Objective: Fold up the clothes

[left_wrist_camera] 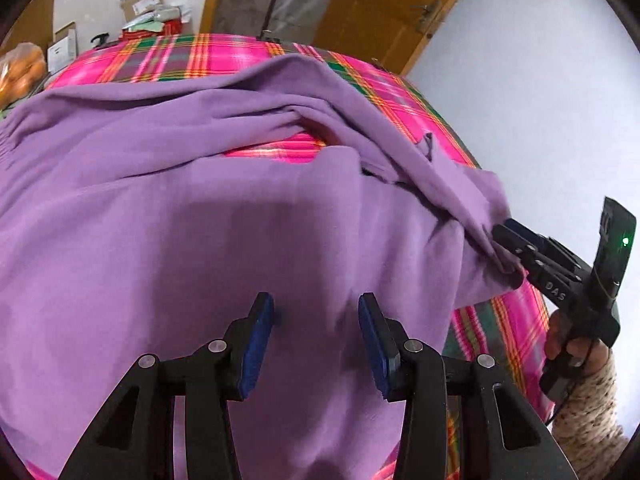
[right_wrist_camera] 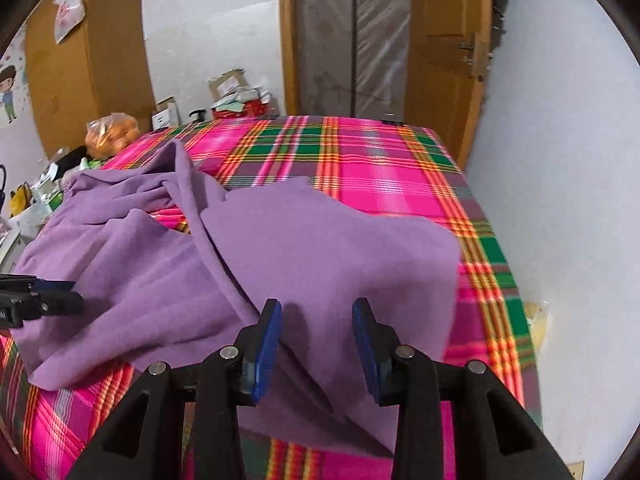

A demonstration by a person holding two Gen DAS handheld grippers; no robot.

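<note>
A purple fleece garment [left_wrist_camera: 200,200] lies rumpled on a table covered with a pink and green plaid cloth [left_wrist_camera: 240,52]. My left gripper [left_wrist_camera: 316,320] hovers open over the garment's broad middle, with nothing between its blue pads. In the right wrist view the garment [right_wrist_camera: 320,248] has a flap folded over toward the right. My right gripper [right_wrist_camera: 316,320] is open at the near edge of that flap, fabric lying under and between its fingers. The left wrist view shows the right gripper [left_wrist_camera: 504,236] touching the garment's right corner. The left gripper [right_wrist_camera: 76,294] pokes in from the left edge.
Cardboard boxes [right_wrist_camera: 228,84], a bag of orange things [right_wrist_camera: 114,134] and other clutter stand beyond the table's far left. A wooden door [right_wrist_camera: 444,60] and a white wall [right_wrist_camera: 560,200] lie behind and to the right. A hand [left_wrist_camera: 560,340] in a speckled sleeve holds the right gripper.
</note>
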